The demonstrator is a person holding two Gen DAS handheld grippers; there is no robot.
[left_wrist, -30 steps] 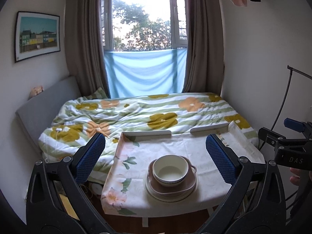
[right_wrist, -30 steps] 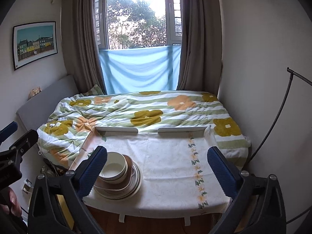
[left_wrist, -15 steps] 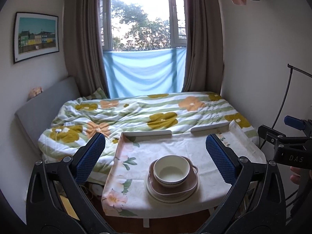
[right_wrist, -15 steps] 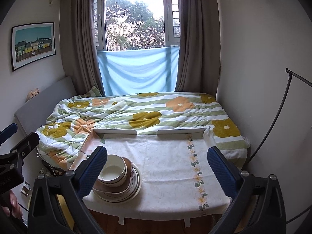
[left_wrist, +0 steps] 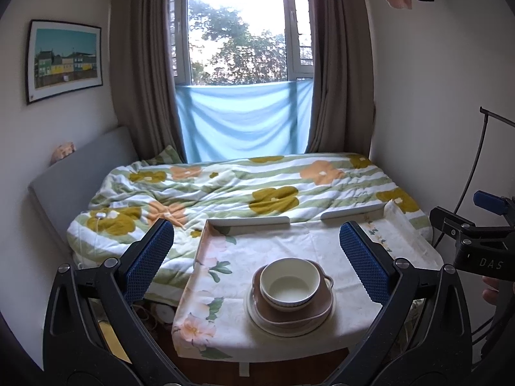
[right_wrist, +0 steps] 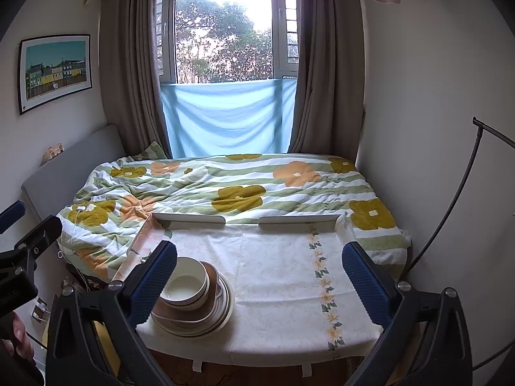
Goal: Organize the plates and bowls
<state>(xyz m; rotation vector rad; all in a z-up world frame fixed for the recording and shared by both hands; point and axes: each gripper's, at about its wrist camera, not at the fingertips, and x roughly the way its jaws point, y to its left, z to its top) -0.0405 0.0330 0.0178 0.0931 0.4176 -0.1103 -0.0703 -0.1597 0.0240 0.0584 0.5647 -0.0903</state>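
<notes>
Left wrist view: the left gripper (left_wrist: 257, 251) hangs in the air with its blue-padded fingers (left_wrist: 148, 259) spread wide and nothing between them. Ahead of it and lower, framed in the gap between the fingers, a white bowl (left_wrist: 289, 284) sits on a brown dish (left_wrist: 291, 313), which rests on a pale plate (left_wrist: 257, 317). This stack stands near the front edge of the desk (left_wrist: 225, 257), which is covered by a flowered cloth. Beyond the desk lies a bed (left_wrist: 225, 189) with a flowered quilt, below a curtained window (left_wrist: 238, 32). The other gripper shows at the right edge.

In the right wrist view the right gripper (right_wrist: 259, 268) is likewise wide open and empty, held above the desk's near edge. The same stack lies ahead and to the left, partly hidden behind the left finger (right_wrist: 151, 281), the bowl (right_wrist: 190, 284) on top. The cloth straight ahead between the fingers is bare
</notes>
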